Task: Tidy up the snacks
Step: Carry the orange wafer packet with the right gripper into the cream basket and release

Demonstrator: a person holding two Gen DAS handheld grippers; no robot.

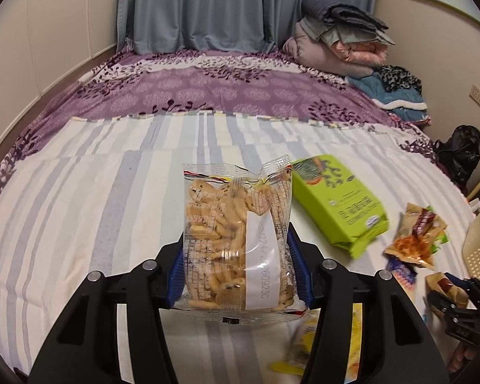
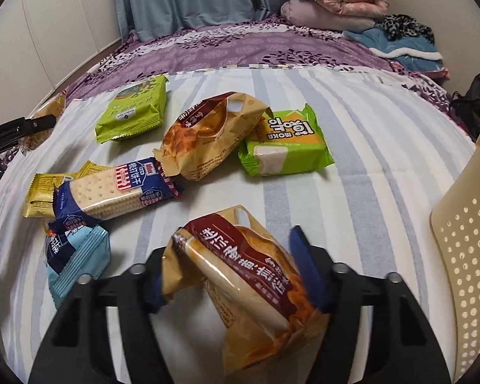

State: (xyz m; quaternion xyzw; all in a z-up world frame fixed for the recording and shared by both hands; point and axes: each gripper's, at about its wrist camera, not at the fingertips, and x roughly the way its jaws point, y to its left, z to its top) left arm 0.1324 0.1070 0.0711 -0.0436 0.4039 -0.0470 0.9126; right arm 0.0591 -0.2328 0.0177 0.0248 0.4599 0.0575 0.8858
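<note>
Bed cover [image 2: 352,166]: white with pale blue and grey stripes. Bedsheet [image 1: 208,89] behind: purple, white leaf print. Curtain [image 1: 192,6]: grey-blue. Basket [image 2: 470,256]: cream, dotted with holes. Clear bag [image 1: 236,240]: tan biscuits, white label strip. Brown-and-tan packet [image 2: 240,275]: maroon band. Cracker pack [image 2: 112,192]: navy. Green packet [image 2: 132,112]: lime. Claw pads [image 2: 307,265]: blue.
</note>
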